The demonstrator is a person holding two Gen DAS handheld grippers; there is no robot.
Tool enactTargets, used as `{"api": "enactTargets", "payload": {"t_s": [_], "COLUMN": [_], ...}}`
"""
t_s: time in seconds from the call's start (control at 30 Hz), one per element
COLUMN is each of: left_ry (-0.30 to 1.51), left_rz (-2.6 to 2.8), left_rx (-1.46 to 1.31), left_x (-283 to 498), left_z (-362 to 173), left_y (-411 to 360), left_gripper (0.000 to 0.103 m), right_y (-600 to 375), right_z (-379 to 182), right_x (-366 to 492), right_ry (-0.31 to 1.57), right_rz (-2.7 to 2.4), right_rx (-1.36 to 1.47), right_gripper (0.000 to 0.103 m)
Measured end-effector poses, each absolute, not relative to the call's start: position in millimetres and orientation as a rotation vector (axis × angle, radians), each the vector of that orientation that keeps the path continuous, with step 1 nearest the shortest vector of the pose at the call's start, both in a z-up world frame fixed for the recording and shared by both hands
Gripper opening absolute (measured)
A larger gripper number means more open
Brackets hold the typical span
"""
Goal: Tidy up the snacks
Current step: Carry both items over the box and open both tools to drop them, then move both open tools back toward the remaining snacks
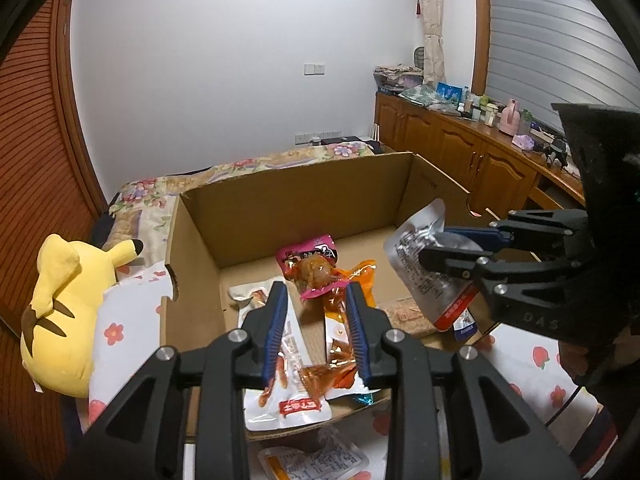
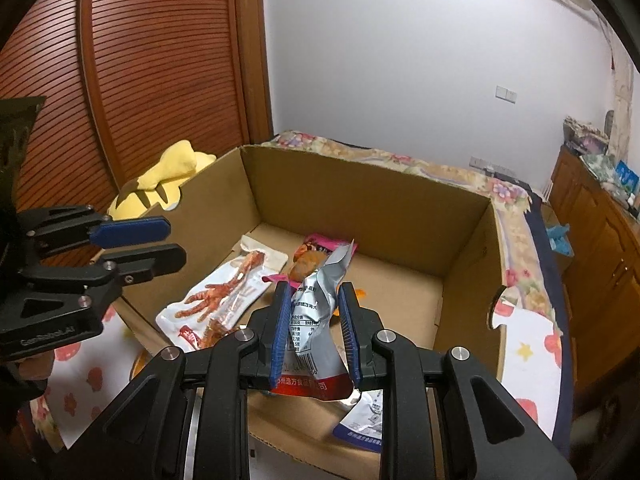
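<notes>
An open cardboard box (image 1: 208, 240) (image 2: 360, 200) stands on the bed. Inside lie a white chicken-feet pack (image 1: 292, 360) (image 2: 212, 300), a pink pack with a brown piece of meat (image 1: 312, 264) (image 2: 316, 246), an orange pack (image 1: 356, 276) and a blue-and-white pack (image 2: 364, 416). My right gripper (image 2: 314, 292) (image 1: 434, 246) is shut on a crumpled silver pouch (image 2: 316, 320) (image 1: 416, 268), held over the box's right half. My left gripper (image 1: 315, 292) (image 2: 174, 243) hovers over the box's near left part, jaws slightly apart with nothing between them.
A yellow plush toy (image 1: 60, 312) (image 2: 168, 176) lies left of the box on the flowered bedding (image 1: 120, 332). Another snack pack (image 1: 316, 460) lies outside the box's near wall. A wooden cabinet (image 1: 460, 148) with clutter on top runs along the right; a louvred wardrobe (image 2: 160, 60) stands on the left.
</notes>
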State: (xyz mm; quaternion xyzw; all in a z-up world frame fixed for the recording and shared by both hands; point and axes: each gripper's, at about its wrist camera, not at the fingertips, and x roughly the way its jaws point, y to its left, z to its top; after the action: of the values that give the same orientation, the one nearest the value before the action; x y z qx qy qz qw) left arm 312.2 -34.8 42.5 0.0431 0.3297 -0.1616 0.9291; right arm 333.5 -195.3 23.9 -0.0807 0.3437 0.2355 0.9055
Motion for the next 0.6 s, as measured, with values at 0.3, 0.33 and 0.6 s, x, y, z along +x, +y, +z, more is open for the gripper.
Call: {"api": "enactTargets", "payload": {"t_s": [0.3, 0.33, 0.6], "left_ry": [0.66, 0.658, 0.632], "left_rz": [-0.342, -0.341, -0.346], "left_rx": [0.088, 0.088, 0.084], "left_x": [303.1, 301.8, 276.1], "left_z": [46.7, 47.4, 54.7], "left_y": [-35.0, -35.1, -36.7], "left_gripper": [0.029, 0.029, 0.029], "right_y": [-197.7, -197.6, -206.5], "right_z": [18.3, 18.5, 29.5], "right_x": [333.3, 332.6, 311.0], "right_ry": [0.726, 0.724, 0.688], "right_rz": [0.479, 0.477, 0.464], "right_rx": [-0.152, -0.151, -0.131], "right_gripper": [0.025, 0.025, 0.038]}}
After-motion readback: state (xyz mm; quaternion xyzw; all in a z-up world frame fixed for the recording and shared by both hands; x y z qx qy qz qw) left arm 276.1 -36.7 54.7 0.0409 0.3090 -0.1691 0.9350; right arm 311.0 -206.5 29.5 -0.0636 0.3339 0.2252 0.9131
